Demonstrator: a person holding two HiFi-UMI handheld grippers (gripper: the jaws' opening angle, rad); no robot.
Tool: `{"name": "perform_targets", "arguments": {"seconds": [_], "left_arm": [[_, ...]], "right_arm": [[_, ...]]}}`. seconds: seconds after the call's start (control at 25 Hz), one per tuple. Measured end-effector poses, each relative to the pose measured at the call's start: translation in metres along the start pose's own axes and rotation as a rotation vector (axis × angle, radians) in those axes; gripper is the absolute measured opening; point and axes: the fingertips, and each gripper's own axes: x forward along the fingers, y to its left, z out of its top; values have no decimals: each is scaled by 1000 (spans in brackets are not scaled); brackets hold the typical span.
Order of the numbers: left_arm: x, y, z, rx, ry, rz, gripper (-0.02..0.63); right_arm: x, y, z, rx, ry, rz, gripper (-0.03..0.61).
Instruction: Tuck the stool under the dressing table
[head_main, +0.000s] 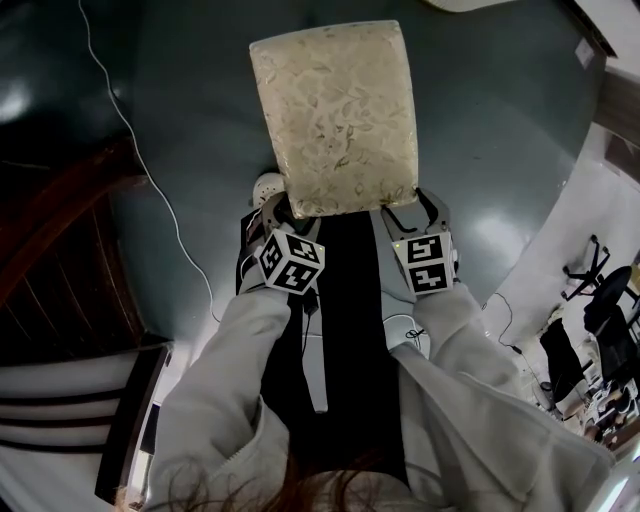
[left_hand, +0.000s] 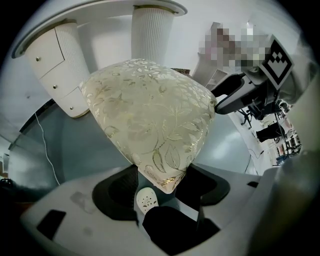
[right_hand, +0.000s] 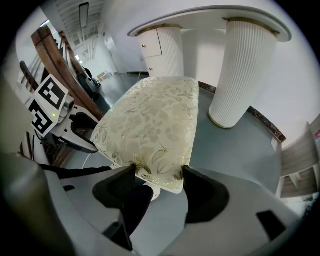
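Two-handed hold on a stool (head_main: 335, 115) with a cream, leaf-patterned, padded fabric seat, seen from its near edge. The left claw (left_hand: 162, 172) straddles one near corner of the seat. Its jaws stand wide, both inner faces lie against the fabric, and the corner tip hangs in the gap. The right claw (right_hand: 158, 170) holds the other near corner the same way, with wide jaws and the cloth puckering where they meet it. Both claws point steeply down.

The white dressing table (right_hand: 242, 70), with fluted round pedestals and a curved top, stands ahead of the claws and beyond the far edge of the seat. The stool is still well clear of it.

Probable hazards:
- **Slipping:** each claw bites only soft padding at a tapering corner, so a hard push may squeeze the corner out of the jaws.
- **Turning:** unequal thrust from the two claws would turn the seat towards a pedestal rather than into the gap between them.
- **Foot:** a white perforated shoe (left_hand: 146, 200) lies directly beneath the left claw and may be in the way.
- **Cable:** a thin white cable (head_main: 150, 180) trails over the dark floor, outboard of the left claw.

The stool's legs are hidden, so whether they will catch cannot be told.
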Motion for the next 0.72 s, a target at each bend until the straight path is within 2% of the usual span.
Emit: {"name": "perform_targets", "arguments": {"seconds": [0.36, 0.72], "left_arm": [[-3, 14, 3, -14, -1, 23, 307], [-3, 28, 17, 1, 6, 37, 307]], "right_arm": [[3, 3, 13, 15, 1, -32, 350], [6, -4, 29, 20, -9, -27, 348]]}}
